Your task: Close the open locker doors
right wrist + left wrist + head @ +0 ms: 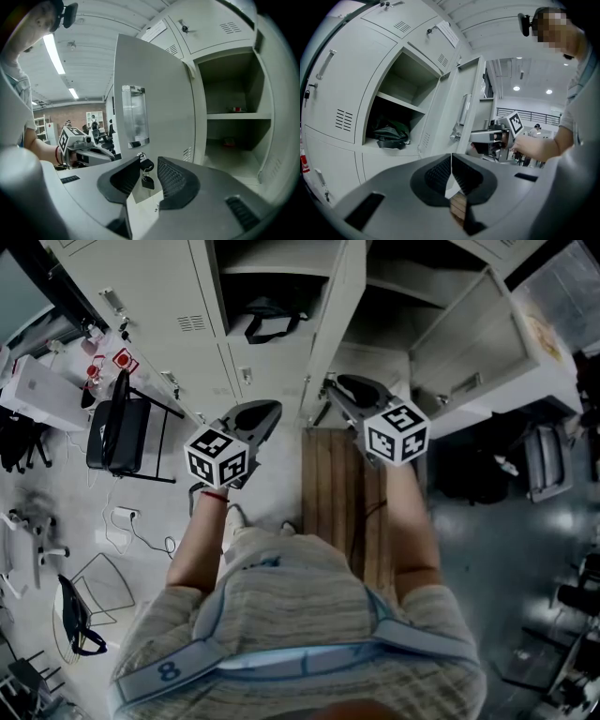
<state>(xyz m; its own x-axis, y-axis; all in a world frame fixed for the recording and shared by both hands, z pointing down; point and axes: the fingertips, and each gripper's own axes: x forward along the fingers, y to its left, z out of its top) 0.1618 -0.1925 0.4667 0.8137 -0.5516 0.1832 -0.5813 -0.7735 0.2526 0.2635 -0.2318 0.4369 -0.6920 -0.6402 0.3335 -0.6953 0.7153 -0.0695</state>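
Ahead, one open locker door (154, 103) swings out edge-on between the two grippers, with keys (146, 174) hanging from its lock. A second open door (464, 343) stands further right. The pale floor (272, 493) carries a slatted wooden board (342, 493), and a black chair (117, 432) stands at left. Both forearms reach forward. The left gripper (451, 161) has its jaws pressed together on nothing, while the right gripper (149, 171) holds its jaws narrowly apart, framing the keys.

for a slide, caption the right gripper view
Right gripper, jaws apart, lined up on the keys hanging from an open locker door
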